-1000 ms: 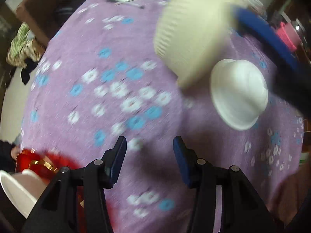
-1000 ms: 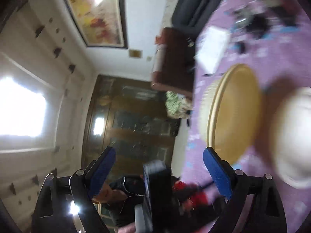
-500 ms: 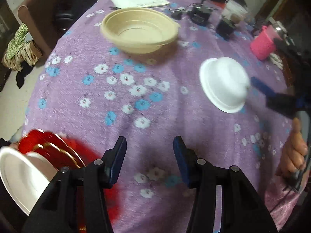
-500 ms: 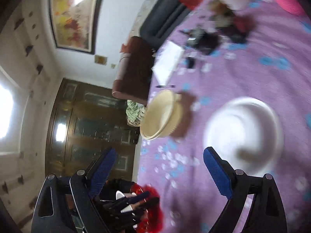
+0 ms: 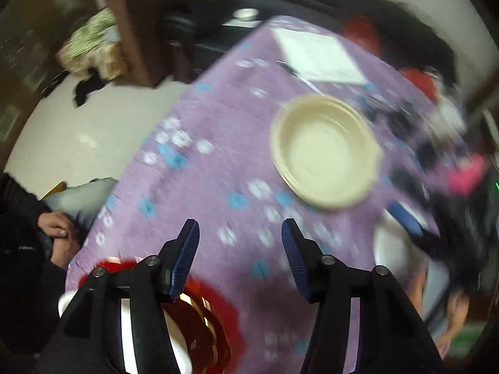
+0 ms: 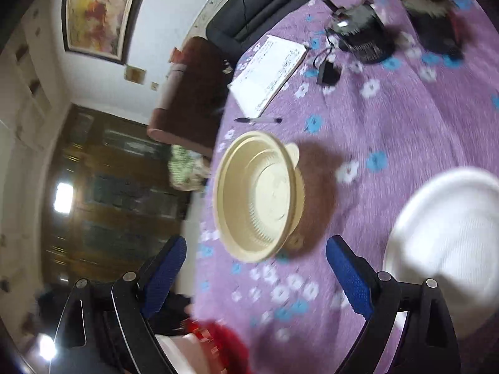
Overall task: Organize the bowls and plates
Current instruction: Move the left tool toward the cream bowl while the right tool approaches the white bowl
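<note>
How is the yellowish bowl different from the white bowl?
The yellowish bowl is cream-coloured, while the white bowl is plain white. The yellowish bowl has ribbed inner walls and a small tab on its rim; the white bowl looks smooth, though blurred. The yellowish bowl sits farther along the table, the white bowl nearer the right gripper. Both rest on the purple flowered tablecloth.

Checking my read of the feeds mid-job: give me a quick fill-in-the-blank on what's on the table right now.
1. The beige bowl sits upright on the ____ flowered tablecloth.
2. A pen lies between the beige bowl and the ____.
3. Nothing is between the fingers of the right claw, whose jaws stand ____.
4. The bowl at the right claw's side is ____ in colour.

Missing words: purple; notebook; open; white
</note>
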Motion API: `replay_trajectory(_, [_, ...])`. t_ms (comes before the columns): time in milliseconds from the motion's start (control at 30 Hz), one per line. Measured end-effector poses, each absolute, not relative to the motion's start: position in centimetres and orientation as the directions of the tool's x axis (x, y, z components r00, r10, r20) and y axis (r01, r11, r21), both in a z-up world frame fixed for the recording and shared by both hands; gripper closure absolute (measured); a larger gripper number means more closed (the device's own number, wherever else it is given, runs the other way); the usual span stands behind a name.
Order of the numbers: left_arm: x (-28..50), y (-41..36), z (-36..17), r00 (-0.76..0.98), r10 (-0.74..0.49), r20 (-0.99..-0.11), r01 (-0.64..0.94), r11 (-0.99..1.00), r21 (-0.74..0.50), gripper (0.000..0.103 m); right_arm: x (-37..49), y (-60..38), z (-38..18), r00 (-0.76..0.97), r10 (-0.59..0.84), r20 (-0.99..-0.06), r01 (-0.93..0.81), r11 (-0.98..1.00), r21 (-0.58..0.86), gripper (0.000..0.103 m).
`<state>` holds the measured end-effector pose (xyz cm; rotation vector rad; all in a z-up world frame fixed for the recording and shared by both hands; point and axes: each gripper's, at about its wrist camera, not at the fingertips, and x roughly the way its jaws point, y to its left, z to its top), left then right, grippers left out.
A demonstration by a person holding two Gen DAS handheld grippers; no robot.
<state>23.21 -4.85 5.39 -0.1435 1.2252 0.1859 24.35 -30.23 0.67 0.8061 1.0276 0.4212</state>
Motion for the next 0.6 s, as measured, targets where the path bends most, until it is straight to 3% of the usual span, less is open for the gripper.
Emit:
replay_trajectory(133, [26.8, -3.4, 2.5, 0.265, 0.069, -0.962, -0.314, 0.949, -0.018, 0.049, 25.4, -28.7, 0.5, 0.482, 0.590, -0.647, 0.041, 0.723, 0.690, 0.014])
replay_trajectory(300, [29.2, -3.6, 0.5, 0.270, 0.072, -0.960, -0.352, 0.936, -0.028, 0.049, 27.1, -28.0, -0.5, 0.463, 0.551, -0.694, 0.046, 0.767, 0.640, 0.031])
replay_trajectory(600, [31.3, -4.3, -0.5, 0.268, 0.077, -0.960, -0.321, 0.947, -0.014, 0.049, 28.2, -28.8, -1.2, 0.473, 0.551, -0.687, 0.051, 0.762, 0.646, 0.032])
